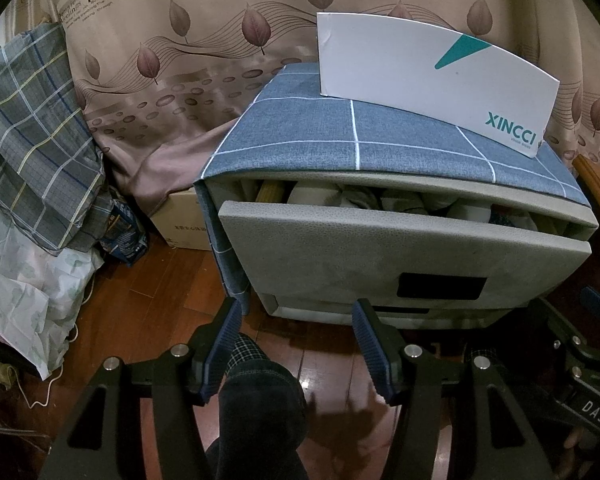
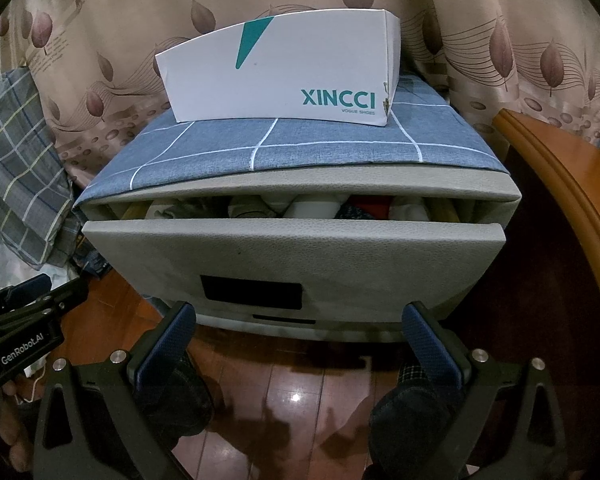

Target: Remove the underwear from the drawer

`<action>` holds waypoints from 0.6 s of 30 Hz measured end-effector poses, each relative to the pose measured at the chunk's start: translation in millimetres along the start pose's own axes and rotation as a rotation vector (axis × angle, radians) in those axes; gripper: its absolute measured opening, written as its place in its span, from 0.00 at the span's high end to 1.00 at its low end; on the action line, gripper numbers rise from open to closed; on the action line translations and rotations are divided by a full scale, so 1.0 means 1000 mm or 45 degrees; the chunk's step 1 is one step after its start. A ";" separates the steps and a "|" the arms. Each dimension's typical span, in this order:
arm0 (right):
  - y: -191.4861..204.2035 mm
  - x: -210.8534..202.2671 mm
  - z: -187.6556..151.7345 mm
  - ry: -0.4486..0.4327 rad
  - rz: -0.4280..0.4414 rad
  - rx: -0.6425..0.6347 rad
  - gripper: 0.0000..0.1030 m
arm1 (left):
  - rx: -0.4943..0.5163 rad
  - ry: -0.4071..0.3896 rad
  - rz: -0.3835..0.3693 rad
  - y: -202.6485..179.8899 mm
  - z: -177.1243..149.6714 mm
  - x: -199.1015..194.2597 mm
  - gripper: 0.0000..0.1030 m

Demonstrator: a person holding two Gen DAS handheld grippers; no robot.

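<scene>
White shoe box [image 2: 276, 76]: "XINCCI", "VOGUE SHOES" beneath, teal print. Left tool [image 2: 18, 344] body: "GenRobot.AI". Right tool [image 1: 580, 396] body: "DAS". Curtain [image 1: 180, 40] print too small to read.

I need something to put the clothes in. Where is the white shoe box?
In both wrist views the white shoe box stands on the blue checked cloth atop the grey cabinet, above the partly open drawer.

A grey nightstand [image 2: 300, 264] is standing on the wooden floor [image 2: 296, 384], wearing a blue checked cloth [image 2: 300, 152]. A white shoebox [image 2: 280, 80] (lettered XINCCI) is sitting on that cloth, toward the nightstand's back edge.
</scene>
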State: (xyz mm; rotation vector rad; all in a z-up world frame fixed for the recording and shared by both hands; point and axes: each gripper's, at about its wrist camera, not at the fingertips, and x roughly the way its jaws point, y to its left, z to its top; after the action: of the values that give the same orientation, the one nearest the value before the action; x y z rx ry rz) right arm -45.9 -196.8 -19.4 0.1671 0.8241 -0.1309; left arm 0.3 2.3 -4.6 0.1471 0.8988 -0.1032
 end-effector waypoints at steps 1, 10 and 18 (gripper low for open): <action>0.000 0.000 0.000 -0.001 0.000 0.000 0.01 | 0.000 0.001 -0.001 0.000 0.000 0.000 0.43; 0.000 0.000 0.000 -0.002 -0.001 0.000 0.01 | -0.003 0.000 -0.001 -0.001 0.000 0.001 0.43; -0.006 -0.002 0.002 -0.021 -0.018 -0.001 0.01 | -0.014 -0.003 -0.012 -0.001 0.001 0.002 0.43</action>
State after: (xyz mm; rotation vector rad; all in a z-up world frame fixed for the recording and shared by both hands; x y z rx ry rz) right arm -46.9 -202.6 -17.2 0.1595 0.8093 -0.1452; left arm 1.7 1.5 -5.6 0.1325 0.8980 -0.1072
